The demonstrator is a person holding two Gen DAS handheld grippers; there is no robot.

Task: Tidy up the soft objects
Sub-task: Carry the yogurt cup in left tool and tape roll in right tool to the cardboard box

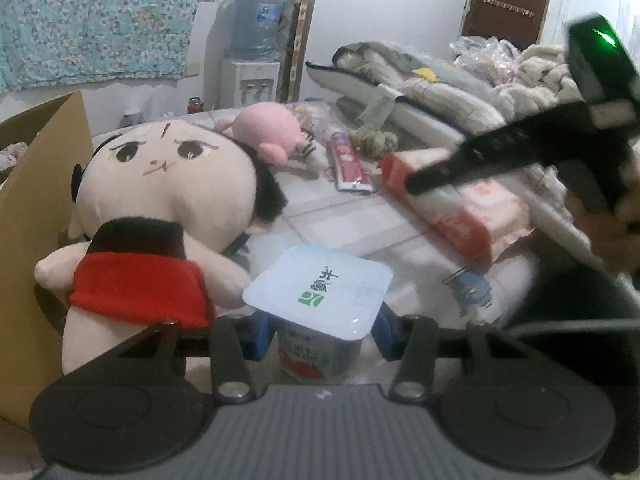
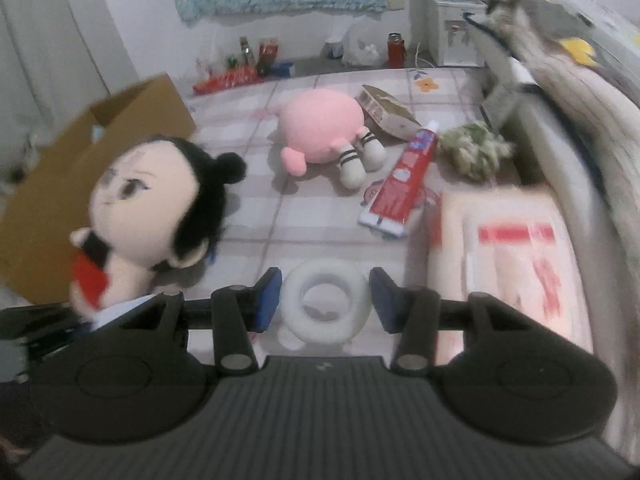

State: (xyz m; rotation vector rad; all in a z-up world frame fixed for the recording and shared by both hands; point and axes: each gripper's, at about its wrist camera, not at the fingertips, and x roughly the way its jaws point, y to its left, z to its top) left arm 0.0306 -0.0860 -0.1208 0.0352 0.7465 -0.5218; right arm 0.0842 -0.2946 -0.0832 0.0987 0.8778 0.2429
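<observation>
A black-haired doll in a red top (image 1: 160,208) leans by a cardboard box (image 1: 36,184); it also shows in the right wrist view (image 2: 148,204). A pink plush (image 2: 320,128) lies farther back on the bed, also visible in the left wrist view (image 1: 268,130). My left gripper (image 1: 318,332) has its blue pads on both sides of a yogurt cup (image 1: 320,292). My right gripper (image 2: 326,300) is open around a white tape roll (image 2: 326,304), with gaps on both sides. The right gripper also shows in the left wrist view (image 1: 500,152), above a tissue pack (image 1: 460,208).
A toothpaste tube (image 2: 404,178), a small carton (image 2: 384,114), a green-white fluffy bundle (image 2: 476,148) and a tissue pack (image 2: 516,260) lie on the bed. Folded bedding (image 1: 432,84) is piled at the right. A water dispenser (image 1: 254,48) stands behind.
</observation>
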